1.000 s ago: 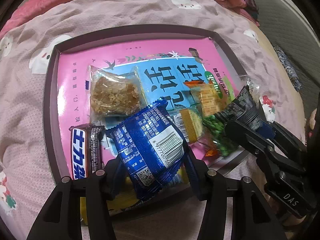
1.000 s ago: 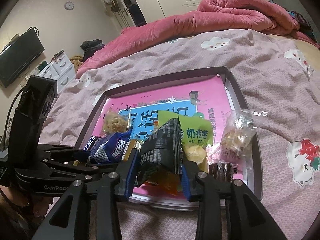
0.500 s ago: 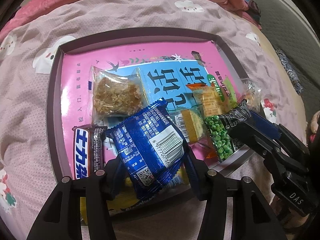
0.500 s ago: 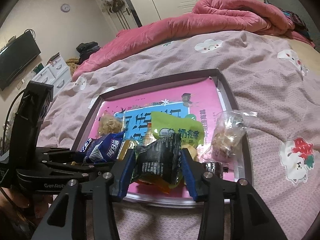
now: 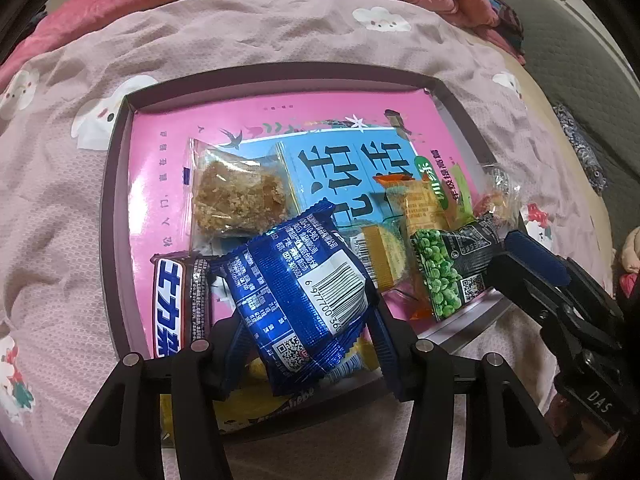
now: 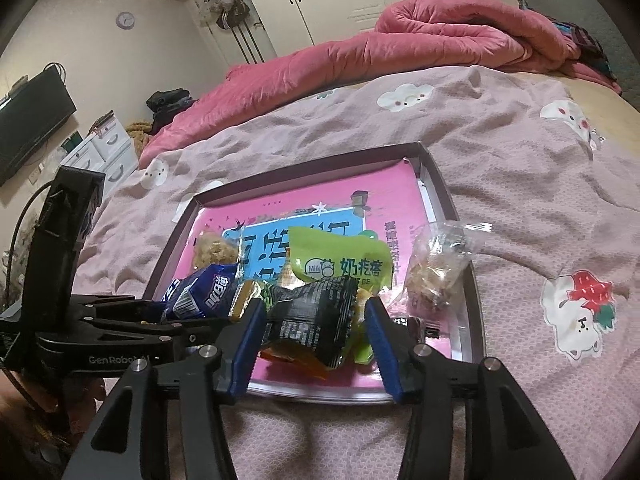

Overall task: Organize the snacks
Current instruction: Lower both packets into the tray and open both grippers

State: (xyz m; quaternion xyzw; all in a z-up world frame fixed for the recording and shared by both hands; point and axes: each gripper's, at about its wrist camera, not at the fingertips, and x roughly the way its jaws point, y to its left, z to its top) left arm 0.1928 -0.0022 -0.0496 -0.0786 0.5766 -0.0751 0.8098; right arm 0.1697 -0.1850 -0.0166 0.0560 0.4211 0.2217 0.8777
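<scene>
Right gripper (image 6: 316,336): jaws just opened, pads now clear of the black pea packet (image 6: 310,326), which has dropped onto the tray (image 6: 440,184). Left gripper (image 5: 306,340) unchanged, clamping the blue packet (image 5: 296,300) above the tray.

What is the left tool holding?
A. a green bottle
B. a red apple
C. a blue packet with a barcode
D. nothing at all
C: in the left wrist view the left tool has its pads pressed on both sides of the blue packet, barcode facing up, over the tray.
</scene>
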